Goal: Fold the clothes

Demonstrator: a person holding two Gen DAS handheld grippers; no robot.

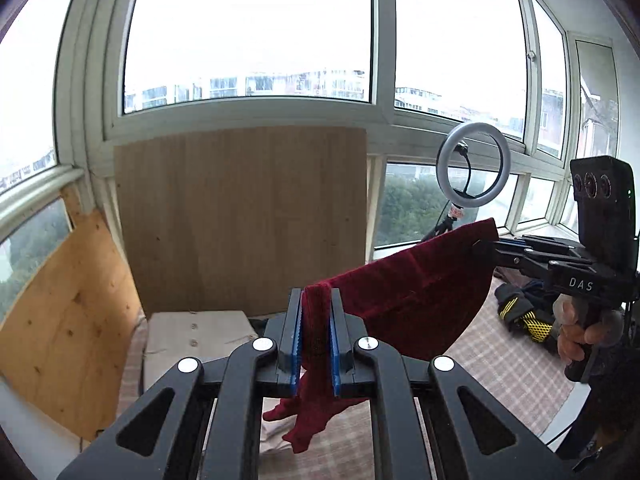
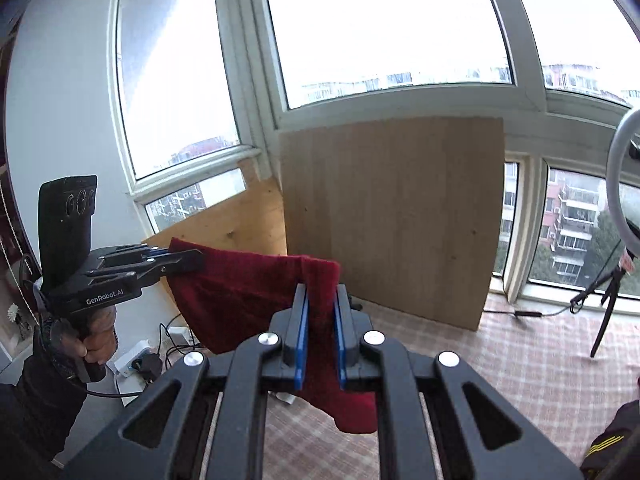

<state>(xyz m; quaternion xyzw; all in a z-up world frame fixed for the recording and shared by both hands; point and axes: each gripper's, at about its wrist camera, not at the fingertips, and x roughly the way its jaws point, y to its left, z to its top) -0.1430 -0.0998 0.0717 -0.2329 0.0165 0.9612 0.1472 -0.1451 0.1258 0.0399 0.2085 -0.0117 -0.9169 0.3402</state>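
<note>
with the left gripper [image 1: 316, 336] and right gripper [image 2: 322, 336] each pinching a corner of the red garment [image 1: 420, 292] hanging at frame centre, keep both corners level and taut before laying it down.

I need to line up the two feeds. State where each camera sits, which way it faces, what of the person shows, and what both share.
Left wrist: on the left gripper, facing the windows; shows the right gripper and right hand.
Right wrist: on the right gripper, facing the windows; shows the left gripper and left hand.
Shared: the red garment pinched between both grippers, and the wooden board.
</note>
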